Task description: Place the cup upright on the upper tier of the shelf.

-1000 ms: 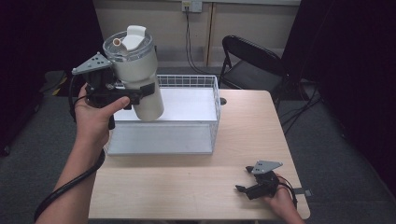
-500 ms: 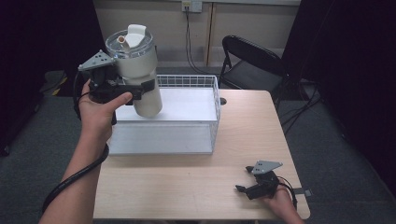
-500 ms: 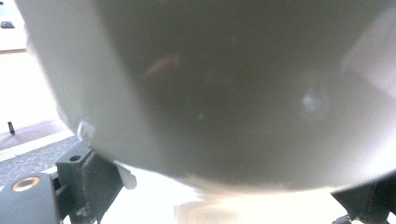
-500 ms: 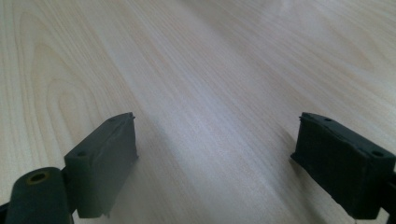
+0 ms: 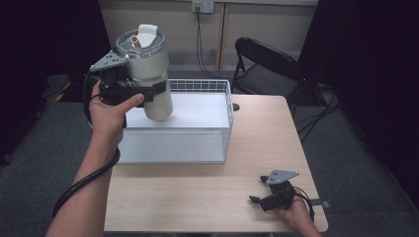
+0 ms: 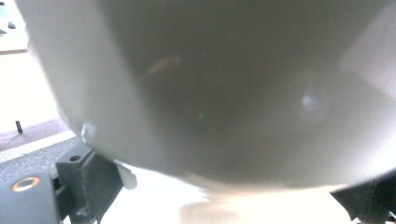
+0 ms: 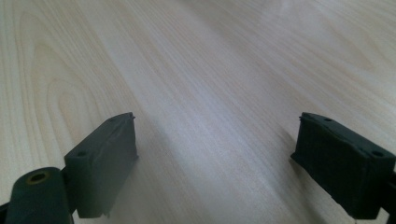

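I had the white jug (image 5: 148,74) pinched around its body in my left gripper (image 5: 148,93), holding it in the air over the near left corner of the wire basket (image 5: 225,118), well above the basket's white floor. It hung a little tilted, its clear lid and white spout cap on top. In the left gripper view the jug's wall (image 6: 210,93) pressed right up against the camera, with the jaws clamped on either side.

My right gripper (image 5: 260,201) rested on the wooden table (image 5: 197,197) near the right front corner, its jaws spread wide with nothing between them.

I judged the grip to be the weak point: the jug was smooth, round and top-heavy, held from the side, so it could twist or slide down between the jaws. If it slipped there, it might strike the basket rim and tumble off the table's left edge.
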The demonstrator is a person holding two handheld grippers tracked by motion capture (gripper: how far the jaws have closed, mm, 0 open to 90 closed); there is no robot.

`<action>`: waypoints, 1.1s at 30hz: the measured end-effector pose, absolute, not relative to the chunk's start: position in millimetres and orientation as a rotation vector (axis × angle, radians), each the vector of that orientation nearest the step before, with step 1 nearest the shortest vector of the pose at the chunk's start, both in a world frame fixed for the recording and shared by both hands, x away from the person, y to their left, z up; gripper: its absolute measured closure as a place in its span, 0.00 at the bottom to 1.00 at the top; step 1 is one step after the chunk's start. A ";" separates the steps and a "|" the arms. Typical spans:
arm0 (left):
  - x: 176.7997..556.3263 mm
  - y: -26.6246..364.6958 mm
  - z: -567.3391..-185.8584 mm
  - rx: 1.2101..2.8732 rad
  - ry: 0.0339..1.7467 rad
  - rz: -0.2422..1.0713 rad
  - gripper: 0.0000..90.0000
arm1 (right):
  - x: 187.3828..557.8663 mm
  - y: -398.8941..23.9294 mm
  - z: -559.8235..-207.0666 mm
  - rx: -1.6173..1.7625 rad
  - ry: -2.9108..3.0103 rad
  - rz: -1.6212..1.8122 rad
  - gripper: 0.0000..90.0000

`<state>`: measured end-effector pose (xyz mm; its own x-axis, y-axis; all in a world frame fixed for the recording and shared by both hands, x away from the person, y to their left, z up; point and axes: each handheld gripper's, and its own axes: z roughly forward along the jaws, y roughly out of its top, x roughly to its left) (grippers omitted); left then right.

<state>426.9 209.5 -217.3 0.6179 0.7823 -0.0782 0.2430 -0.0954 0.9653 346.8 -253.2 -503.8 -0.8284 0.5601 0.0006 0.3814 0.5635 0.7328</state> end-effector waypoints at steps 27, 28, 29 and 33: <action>454.4 208.8 -237.0 1.640 0.914 0.584 0.10 | 346.8 -253.2 -503.8 0.786 2.566 1.119 0.13; 455.5 208.5 -237.4 1.641 0.915 0.583 0.10 | 346.8 -253.2 -503.8 0.786 2.566 1.119 0.13; 456.1 208.5 -237.6 1.643 0.915 0.583 0.10 | 346.8 -253.2 -503.8 0.786 2.565 1.120 0.13; 459.3 207.6 -239.6 1.642 0.922 0.591 0.10 | 346.8 -253.2 -503.8 0.786 2.566 1.119 0.13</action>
